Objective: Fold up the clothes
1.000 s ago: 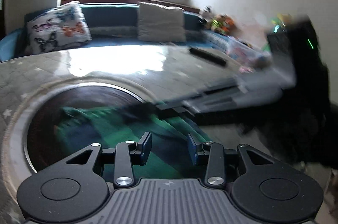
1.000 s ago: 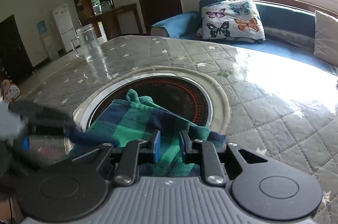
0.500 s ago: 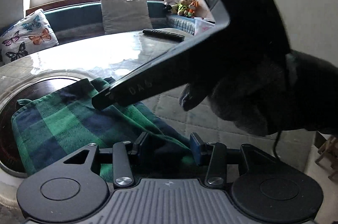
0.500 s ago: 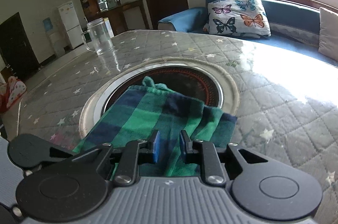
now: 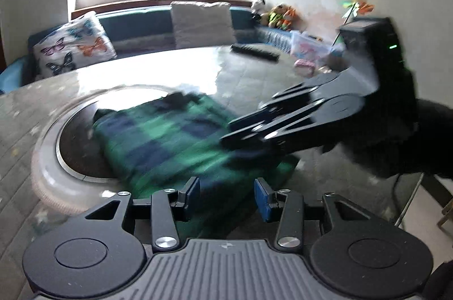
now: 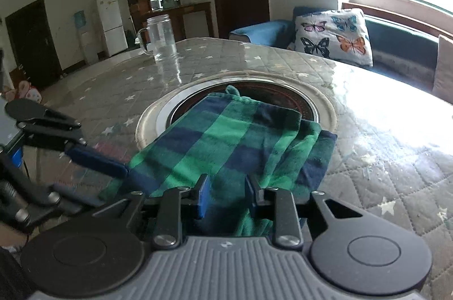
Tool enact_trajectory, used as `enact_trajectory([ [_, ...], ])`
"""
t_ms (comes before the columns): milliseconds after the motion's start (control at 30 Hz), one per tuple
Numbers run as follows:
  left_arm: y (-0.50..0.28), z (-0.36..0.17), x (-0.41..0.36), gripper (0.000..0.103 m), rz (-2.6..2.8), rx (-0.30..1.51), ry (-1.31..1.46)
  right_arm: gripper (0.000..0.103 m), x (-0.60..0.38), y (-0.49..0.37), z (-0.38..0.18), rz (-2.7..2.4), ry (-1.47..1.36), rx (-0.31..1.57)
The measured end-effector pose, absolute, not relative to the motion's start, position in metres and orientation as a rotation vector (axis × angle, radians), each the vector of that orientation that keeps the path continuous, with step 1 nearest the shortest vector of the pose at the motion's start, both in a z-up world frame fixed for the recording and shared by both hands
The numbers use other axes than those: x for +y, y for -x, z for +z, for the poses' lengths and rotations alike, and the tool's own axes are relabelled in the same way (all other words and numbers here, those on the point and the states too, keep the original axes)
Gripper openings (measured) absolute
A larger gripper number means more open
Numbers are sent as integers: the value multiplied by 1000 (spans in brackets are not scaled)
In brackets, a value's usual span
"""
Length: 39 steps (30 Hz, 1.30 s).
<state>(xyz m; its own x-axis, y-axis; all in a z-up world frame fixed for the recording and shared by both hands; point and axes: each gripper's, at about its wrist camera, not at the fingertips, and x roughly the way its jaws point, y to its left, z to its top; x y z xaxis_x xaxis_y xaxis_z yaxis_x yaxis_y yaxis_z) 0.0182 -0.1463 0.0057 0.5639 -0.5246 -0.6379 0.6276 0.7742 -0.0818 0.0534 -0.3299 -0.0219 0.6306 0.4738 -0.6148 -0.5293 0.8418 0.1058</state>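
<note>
- Two claws over one green and navy checked cloth (image 6: 226, 141), folded and lying flat on the quilted, star-patterned table (image 6: 382, 164), its far end reaching over the round dark inset (image 6: 283, 93) ringed in metal.
- Left claw (image 5: 226, 194) angled downward at the cloth's near edge, blue pads (image 5: 262, 201) apart, released, cloth below the gap but not pinched.
- Same claw seen from the right wrist camera at the left margin (image 6: 85, 167), one blue pad lying along the cloth's left edge; contact there cannot be told.
- Right claw (image 6: 225, 195) tilted down too, jaws opening, cloth bunched between them at the near edge, pads not pressing on it.
- From the left wrist camera, right claw (image 5: 240, 130) reaching in from the right, low over the cloth's right side, gripped by a hand in a dark glove (image 5: 410, 138); heavy blur here.
- Small green light glowing on the black housing (image 5: 393, 46) above that claw.
- No readable writing or brand anywhere; blur and distance against it.
- Further back: clear glass jug (image 6: 161, 36) standing on the table's far side, well apart from the cloth.
- Butterfly cushion (image 6: 332, 35) on the blue bench under the window; dark remote (image 5: 254, 52) lying near the table's far edge.
</note>
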Motion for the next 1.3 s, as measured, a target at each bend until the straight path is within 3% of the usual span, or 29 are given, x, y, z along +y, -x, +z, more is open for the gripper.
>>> enact_trajectory([
  [233, -15, -14, -133, 45, -636, 766, -183, 27, -329, -38, -34, 564, 176, 691],
  [567, -25, 7, -129, 45, -622, 691, -125, 27, -306, -27, -12, 637, 166, 608],
  [867, -34, -16, -133, 45, -613, 748, -155, 26, -313, -24, -40, 587, 184, 703],
  [1033, -37, -5, -125, 45, -618, 730, -110, 28, -332, -22, -26, 596, 108, 703],
  [1300, -66, 12, -113, 53, -497, 694, -12, 31, -331, -66, -19, 501, 38, 653],
])
